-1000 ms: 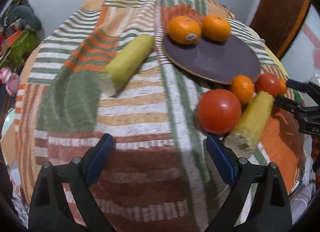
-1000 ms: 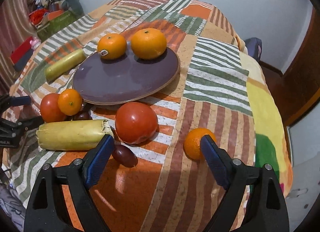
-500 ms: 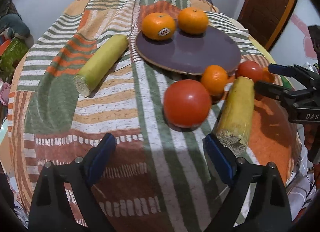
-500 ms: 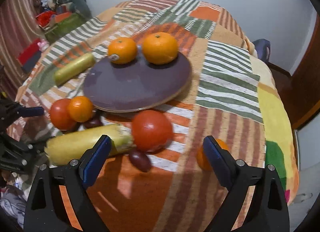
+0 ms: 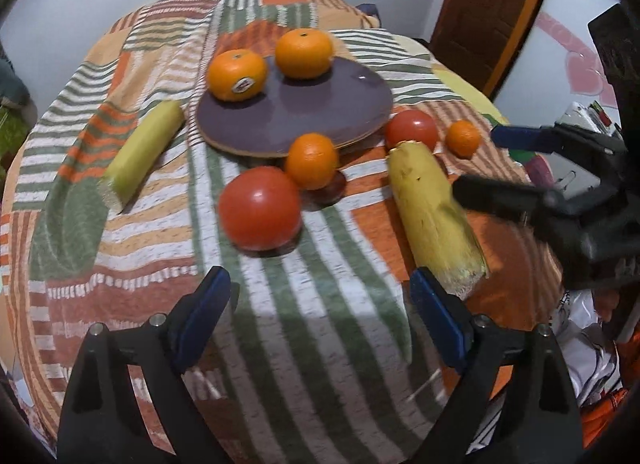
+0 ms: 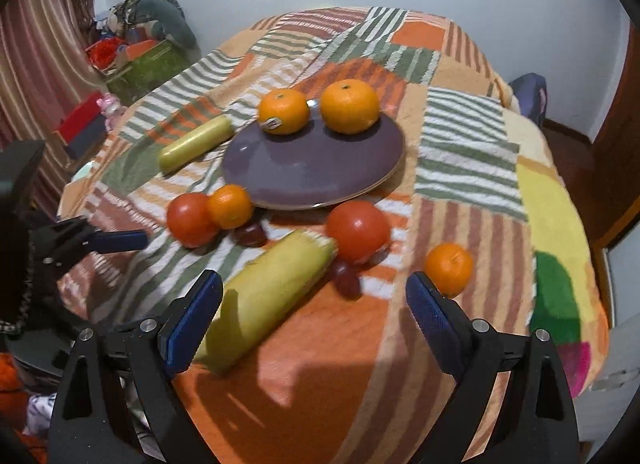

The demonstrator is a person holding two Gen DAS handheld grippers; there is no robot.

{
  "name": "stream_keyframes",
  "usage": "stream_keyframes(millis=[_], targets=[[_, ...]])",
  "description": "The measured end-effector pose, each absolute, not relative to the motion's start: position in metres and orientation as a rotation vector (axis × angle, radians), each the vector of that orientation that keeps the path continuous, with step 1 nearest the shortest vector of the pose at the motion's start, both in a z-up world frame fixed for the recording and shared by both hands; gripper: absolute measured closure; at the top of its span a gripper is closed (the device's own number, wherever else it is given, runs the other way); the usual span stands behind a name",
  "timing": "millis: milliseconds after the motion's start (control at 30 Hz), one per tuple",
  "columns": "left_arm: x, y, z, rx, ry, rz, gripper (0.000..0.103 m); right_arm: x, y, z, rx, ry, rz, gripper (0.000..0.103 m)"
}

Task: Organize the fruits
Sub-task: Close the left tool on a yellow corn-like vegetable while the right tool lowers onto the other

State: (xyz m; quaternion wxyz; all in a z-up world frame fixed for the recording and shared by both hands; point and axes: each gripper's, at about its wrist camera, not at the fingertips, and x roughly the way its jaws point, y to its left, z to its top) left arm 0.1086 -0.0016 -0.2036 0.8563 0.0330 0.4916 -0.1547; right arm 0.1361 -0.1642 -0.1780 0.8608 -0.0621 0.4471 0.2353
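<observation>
The left hand-held gripper [image 5: 320, 304] hangs above the surface [image 5: 312, 344], which is covered by a striped patchwork cloth; its blue-padded jaws stand wide apart with nothing between them. Just ahead of it lies a large tomato [image 5: 259, 208], and a small orange [image 5: 312, 160] sits just beyond that, touching the rim of the purple plate [image 5: 320, 116] or nearly so. A dark grape [image 5: 332, 192] shows beside this orange. Two big oranges rest on the far part of the plate: one bearing a sticker [image 5: 237, 74] and one plain [image 5: 304, 53]. Off to the gripper's left, well apart from the plate's near edge, lies a yellow-green corn cob [image 5: 140, 156]. To its right, close to the right pad, lies a second, husked corn cob [image 5: 436, 216], with a smaller tomato [image 5: 412, 130] at its far end and a tiny orange [image 5: 463, 138] past that.

The right hand-held gripper [image 6: 314, 300] is likewise spread wide and grips nothing. The husked cob [image 6: 268, 296] lies slantwise just ahead of its left pad, its far tip near a tomato [image 6: 357, 230]. A grape [image 6: 347, 279] lies between the jaws' line and that tomato, and a small orange [image 6: 449, 268] sits just beyond the right pad. The plate [image 6: 316, 168] lies farther ahead, with the other tomato [image 6: 190, 219], small orange [image 6: 229, 206] and a second grape [image 6: 250, 233] grouped to the left before it.
</observation>
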Motion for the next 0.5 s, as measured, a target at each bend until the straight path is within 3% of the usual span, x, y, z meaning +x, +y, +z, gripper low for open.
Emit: stream_keyframes(millis=[200, 367, 500], targets=[[0.107, -0.011, -0.200, 0.080, 0.999, -0.362, 0.011, 0.138, -0.146, -0.188, -0.134, 0.977, 0.506, 0.014], [0.104, 0.004, -0.201, 0.053, 0.999, -0.343, 0.011, 0.143, -0.143, -0.201, -0.094, 1.043, 0.501, 0.032], [0.101, 0.028, -0.200, 0.024, 0.986, -0.295, 0.011, 0.141, -0.141, -0.206, -0.070, 1.077, 0.525, 0.034]])
